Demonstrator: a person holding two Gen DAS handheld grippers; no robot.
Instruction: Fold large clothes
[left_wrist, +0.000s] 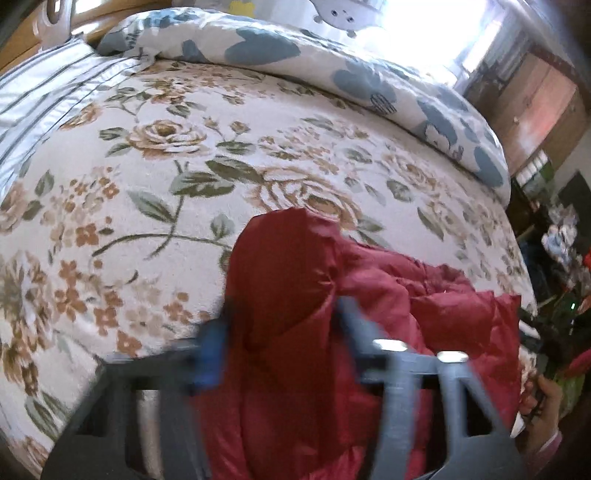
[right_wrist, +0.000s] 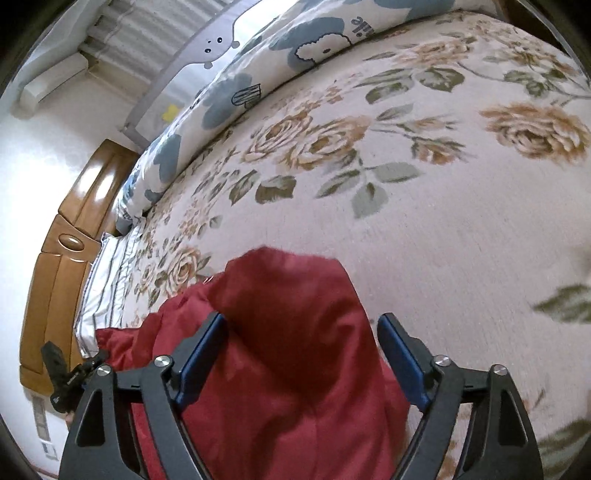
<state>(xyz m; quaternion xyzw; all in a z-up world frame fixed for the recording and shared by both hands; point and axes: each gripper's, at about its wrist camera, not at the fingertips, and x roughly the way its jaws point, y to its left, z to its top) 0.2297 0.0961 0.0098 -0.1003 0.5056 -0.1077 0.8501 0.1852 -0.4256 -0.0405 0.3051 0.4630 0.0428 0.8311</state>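
Observation:
A red padded jacket (left_wrist: 295, 295) lies bunched on the flowered bedspread (left_wrist: 166, 166). In the left wrist view my left gripper (left_wrist: 280, 325) is blurred, and a thick fold of the jacket fills the space between its fingers. In the right wrist view the jacket (right_wrist: 288, 350) also bulges up between the blue pads (right_wrist: 205, 347) of my right gripper (right_wrist: 303, 347). Those jaws stand wide apart around the fabric. The other gripper's black body (right_wrist: 62, 373) shows at the left edge. Whether either gripper pinches the cloth is unclear.
A blue and white quilt (left_wrist: 332, 62) lies along the far side of the bed. A striped pillow (left_wrist: 44, 92) sits by the wooden headboard (right_wrist: 62, 258). Furniture and clutter (left_wrist: 554, 258) stand past the bed's right edge. A hand (left_wrist: 543, 406) shows at lower right.

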